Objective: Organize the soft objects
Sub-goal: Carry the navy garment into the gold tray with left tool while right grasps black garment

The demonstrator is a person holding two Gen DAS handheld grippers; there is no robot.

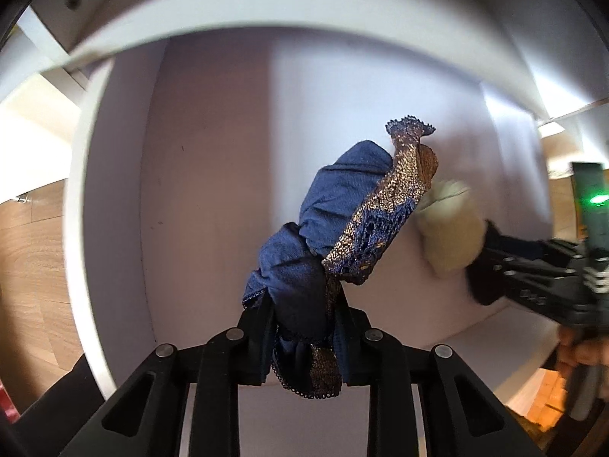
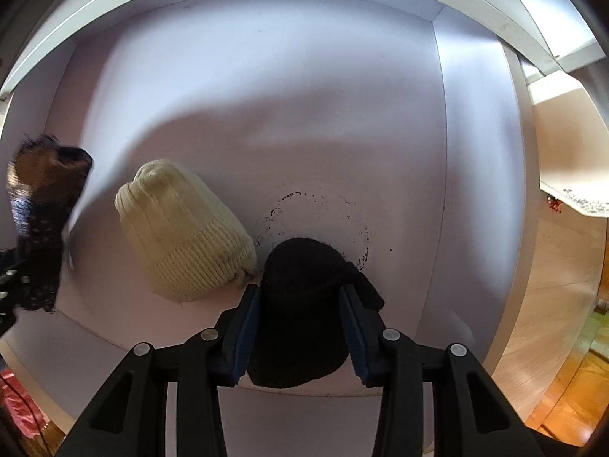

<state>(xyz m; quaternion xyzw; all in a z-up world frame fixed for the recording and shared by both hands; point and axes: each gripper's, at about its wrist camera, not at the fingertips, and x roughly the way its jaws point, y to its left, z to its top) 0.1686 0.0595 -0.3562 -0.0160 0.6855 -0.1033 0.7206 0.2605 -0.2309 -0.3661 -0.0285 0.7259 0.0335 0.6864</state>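
- left gripper (image 1: 304, 327) nearest the lens in the left wrist view, clamped on a bunched navy garment with gold lace (image 1: 335, 224), cloth pinched between the jaws and sticking out beyond the tips
- garment hangs clear over the white drawer floor (image 1: 213, 175), looks lifted rather than resting, a judgement from the fold shape
- right gripper (image 2: 300, 304) points down into the same drawer, black knit hat (image 2: 300, 285) sits between its blue pads (image 2: 247, 327); pads hug the hat's sides, looks like a grip on it
- cream knit hat (image 2: 182, 232) lies on the floor just left of the right gripper, touching or nearly touching the black hat, can't tell which
- from the left gripper the cream hat is ahead and to the right, with the right gripper just beyond it
- ring of dark specks on the floor just ahead of the black hat
- step in hand, my read: placing soft items side by side in the drawer
- doing it well: set the black hat flat beside the cream one, release only once it rests, keep the lace clear of the right gripper, drop the garment in bare floor to the left, don't pile
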